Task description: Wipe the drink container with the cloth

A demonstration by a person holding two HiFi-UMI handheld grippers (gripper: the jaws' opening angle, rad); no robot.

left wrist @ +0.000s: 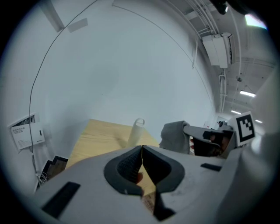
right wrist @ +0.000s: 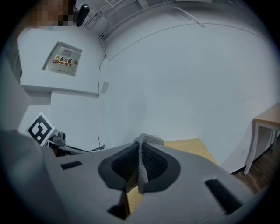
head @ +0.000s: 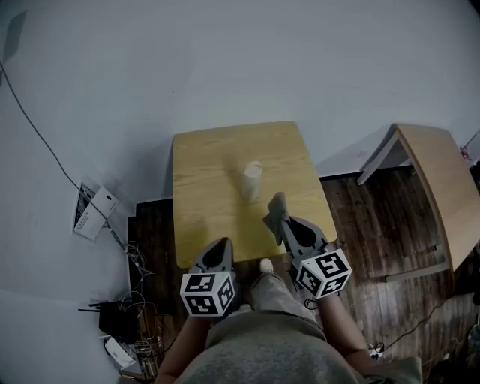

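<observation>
Drink container [head: 251, 180], pale and upright, stands mid-frame on the wooden table [head: 206, 161] in the head view, untouched. Right gripper [head: 277, 220] sits just lower right of it, jaws pinching the grey cloth [head: 276, 204]; the cloth is near the container but apart from it. Left gripper [head: 219, 246] is at the table's near edge, lower centre, jaws pressed together with nothing between them. A second table [head: 442, 187] is at the right edge.

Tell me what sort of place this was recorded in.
Probably a bare lab or office room, not a home: a wooden table against plain white walls, loose cables and a black box on the floor, a wall-mounted air unit under exposed pipes.
</observation>
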